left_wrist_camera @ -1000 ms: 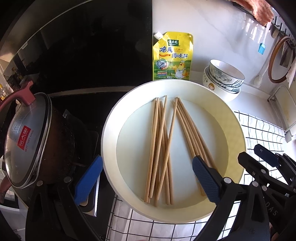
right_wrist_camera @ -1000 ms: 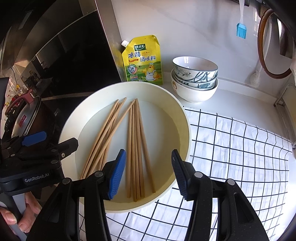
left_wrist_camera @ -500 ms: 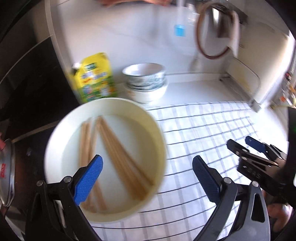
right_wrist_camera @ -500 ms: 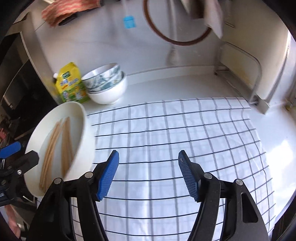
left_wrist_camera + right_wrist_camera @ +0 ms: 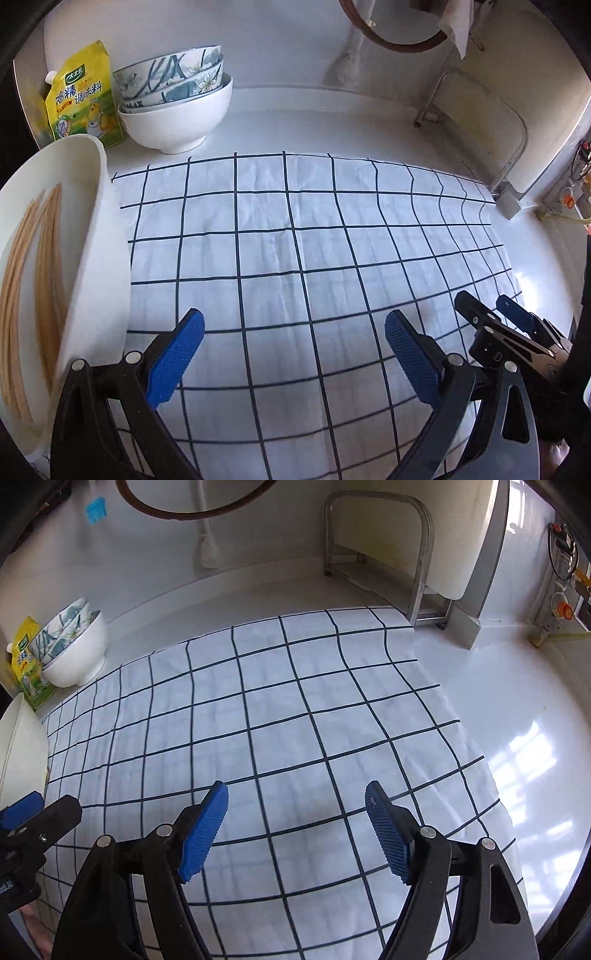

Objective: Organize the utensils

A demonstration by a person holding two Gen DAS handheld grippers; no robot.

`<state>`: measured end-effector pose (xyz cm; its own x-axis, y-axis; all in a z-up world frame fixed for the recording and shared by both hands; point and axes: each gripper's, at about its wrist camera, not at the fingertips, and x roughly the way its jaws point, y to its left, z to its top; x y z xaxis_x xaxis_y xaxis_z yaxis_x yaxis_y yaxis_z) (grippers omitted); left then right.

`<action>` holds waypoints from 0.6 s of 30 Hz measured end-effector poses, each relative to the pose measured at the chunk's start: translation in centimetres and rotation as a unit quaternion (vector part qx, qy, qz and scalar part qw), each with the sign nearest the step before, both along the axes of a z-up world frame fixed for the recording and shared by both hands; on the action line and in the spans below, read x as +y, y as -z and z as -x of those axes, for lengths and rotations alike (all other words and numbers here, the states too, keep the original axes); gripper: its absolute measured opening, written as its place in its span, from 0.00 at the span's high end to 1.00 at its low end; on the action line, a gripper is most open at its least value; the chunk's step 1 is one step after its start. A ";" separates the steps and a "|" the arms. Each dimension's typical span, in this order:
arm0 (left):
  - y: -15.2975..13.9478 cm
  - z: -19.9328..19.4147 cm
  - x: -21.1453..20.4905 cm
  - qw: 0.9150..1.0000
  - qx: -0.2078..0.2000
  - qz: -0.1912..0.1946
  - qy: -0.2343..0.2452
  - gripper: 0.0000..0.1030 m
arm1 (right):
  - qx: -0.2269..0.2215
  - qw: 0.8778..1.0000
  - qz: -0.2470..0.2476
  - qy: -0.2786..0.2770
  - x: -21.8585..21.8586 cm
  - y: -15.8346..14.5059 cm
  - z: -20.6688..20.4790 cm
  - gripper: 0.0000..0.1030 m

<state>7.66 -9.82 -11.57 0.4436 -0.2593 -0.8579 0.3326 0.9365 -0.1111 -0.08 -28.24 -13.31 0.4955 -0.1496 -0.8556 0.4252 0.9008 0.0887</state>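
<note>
Several wooden chopsticks [image 5: 26,280] lie in a wide cream basin [image 5: 99,236] at the left edge of the left wrist view; only the basin's rim [image 5: 18,749] shows in the right wrist view. My left gripper [image 5: 293,347] hangs open over the white checked cloth [image 5: 295,236], to the right of the basin, with nothing between its blue pads. My right gripper [image 5: 297,825] is over the same cloth [image 5: 277,716], its jaws opening and nothing between them. Each gripper shows at the other view's edge: the right gripper [image 5: 487,310], the left gripper [image 5: 40,810].
A stack of bowls [image 5: 177,99] and a yellow seasoning pouch [image 5: 81,96] stand against the back wall at the left. A metal rack [image 5: 384,554] and a white board stand at the back right. The glossy white counter [image 5: 517,709] runs right of the cloth.
Both grippers have swung right, away from the basin of chopsticks, and down over the checked cloth. The right gripper's jaws have widened. The stove and pot have left both views.
</note>
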 end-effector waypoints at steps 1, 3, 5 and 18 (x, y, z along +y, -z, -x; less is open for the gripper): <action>0.6 -0.3 -0.4 1.000 -0.004 -0.007 0.000 0.06 | 0.002 1.000 0.002 0.001 -0.2 0.4 -0.3 0.28; 1.6 -1.1 -1.0 1.000 -0.002 -0.020 0.005 0.06 | 0.005 1.000 0.002 -0.002 -0.6 1.0 -1.0 0.28; 2.7 -1.9 -1.7 0.999 0.003 -0.032 0.008 0.06 | 0.001 1.000 0.011 -0.007 -0.7 1.1 -1.5 0.24; 3.7 -3.2 -2.1 0.997 -0.060 -0.052 -0.009 0.05 | -0.008 0.999 0.033 0.004 -1.8 2.0 -2.9 0.08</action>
<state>10.90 -11.91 -15.26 0.5476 -0.1629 -0.8207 0.3210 0.9467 0.0263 2.86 -30.06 -15.28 0.5073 -0.2099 -0.8358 0.4314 0.9015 0.0355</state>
